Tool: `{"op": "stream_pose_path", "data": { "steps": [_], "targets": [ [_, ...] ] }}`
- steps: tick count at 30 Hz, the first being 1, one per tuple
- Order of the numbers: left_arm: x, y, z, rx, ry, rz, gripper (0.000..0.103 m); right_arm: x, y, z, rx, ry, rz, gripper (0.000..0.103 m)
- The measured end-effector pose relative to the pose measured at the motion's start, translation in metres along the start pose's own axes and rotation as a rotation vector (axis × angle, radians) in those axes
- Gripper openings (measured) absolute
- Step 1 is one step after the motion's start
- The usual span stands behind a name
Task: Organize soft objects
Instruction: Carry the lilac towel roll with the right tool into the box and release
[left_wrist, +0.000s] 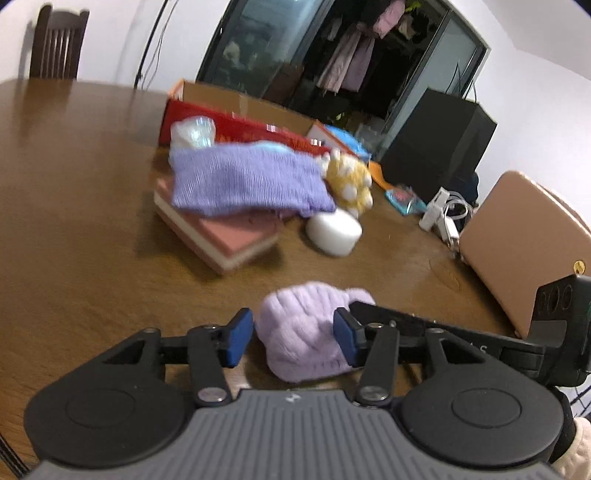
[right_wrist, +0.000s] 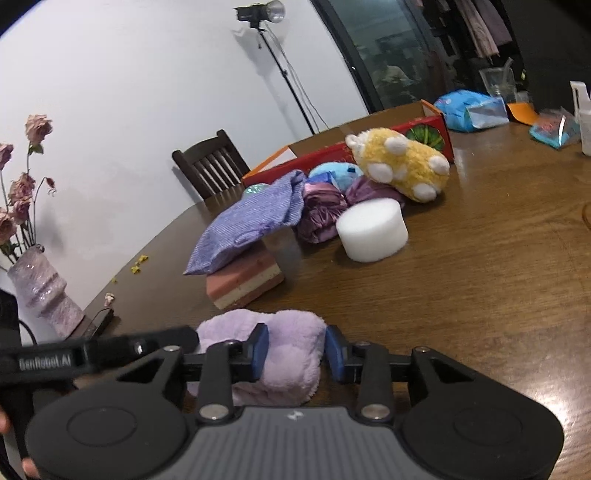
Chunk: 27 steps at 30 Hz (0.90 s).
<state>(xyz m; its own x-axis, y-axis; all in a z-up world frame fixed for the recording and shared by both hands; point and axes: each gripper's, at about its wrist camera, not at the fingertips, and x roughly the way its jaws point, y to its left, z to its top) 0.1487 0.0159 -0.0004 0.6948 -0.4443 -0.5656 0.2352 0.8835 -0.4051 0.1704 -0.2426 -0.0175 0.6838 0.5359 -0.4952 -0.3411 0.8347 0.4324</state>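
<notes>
Both my grippers straddle the lilac fluffy cloth (left_wrist: 303, 343) at the table's (left_wrist: 74, 221) near edge: left gripper (left_wrist: 293, 339) and right gripper (right_wrist: 297, 350) part-open, pads touching its sides; whether they pinch, I can't tell. Farther off: white foam cylinder (right_wrist: 371, 229), yellow plush (right_wrist: 402, 162).

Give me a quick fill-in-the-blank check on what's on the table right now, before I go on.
1. The knitted purple cloth lies draped over a layered pink ____.
2. The yellow plush toy has spots coloured ____.
3. Both the left gripper and the right gripper straddle the fluffy ____ towel.
4. The white foam cylinder stands on the wooden ____.

Missing words: sponge; white; lilac; table
</notes>
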Motion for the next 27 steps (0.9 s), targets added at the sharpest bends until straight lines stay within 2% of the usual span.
{"op": "stream_pose_path", "data": {
  "steps": [2,4,6,8,10,12,15,17,19,21,24,25,27],
  "targets": [
    [0.003,0.000,0.000,-0.014,0.003,-0.025,0.028,0.001,-0.001,-0.002,-0.003,-0.004,0.002,0.038],
    [0.002,0.000,0.006,0.002,-0.017,-0.053,0.024,0.002,-0.002,0.001,-0.011,0.003,0.024,0.018],
    [0.000,0.003,0.019,-0.005,-0.045,-0.093,0.023,0.003,-0.002,0.008,-0.038,0.000,0.046,0.016],
    [-0.005,-0.002,0.046,0.037,-0.116,-0.106,0.022,0.001,0.001,0.024,-0.072,-0.036,0.062,0.015],
    [-0.011,-0.005,0.083,0.069,-0.183,-0.140,0.022,-0.003,0.008,0.052,-0.100,-0.100,0.095,0.016],
    [-0.007,-0.004,0.127,0.099,-0.238,-0.168,0.022,-0.003,0.016,0.095,-0.158,-0.160,0.111,0.015],
    [0.020,0.005,0.203,0.156,-0.268,-0.133,0.022,0.015,0.028,0.174,-0.247,-0.217,0.121,0.016],
    [0.051,0.017,0.255,0.169,-0.250,-0.085,0.022,0.049,0.030,0.228,-0.277,-0.201,0.115,0.015],
    [0.090,0.037,0.301,0.158,-0.216,-0.035,0.022,0.095,0.024,0.280,-0.254,-0.157,0.105,0.015],
    [0.130,0.059,0.331,0.138,-0.178,0.013,0.023,0.147,0.017,0.319,-0.245,-0.094,0.071,0.016],
    [0.196,0.094,0.359,0.080,-0.102,0.119,0.023,0.231,-0.006,0.357,-0.170,0.025,0.038,0.016],
    [0.222,0.103,0.364,0.068,-0.050,0.170,0.023,0.259,-0.013,0.364,-0.138,0.068,0.024,0.016],
    [0.254,0.114,0.368,0.083,-0.002,0.248,0.023,0.304,-0.023,0.369,-0.115,0.130,-0.009,0.016]
  ]
}}
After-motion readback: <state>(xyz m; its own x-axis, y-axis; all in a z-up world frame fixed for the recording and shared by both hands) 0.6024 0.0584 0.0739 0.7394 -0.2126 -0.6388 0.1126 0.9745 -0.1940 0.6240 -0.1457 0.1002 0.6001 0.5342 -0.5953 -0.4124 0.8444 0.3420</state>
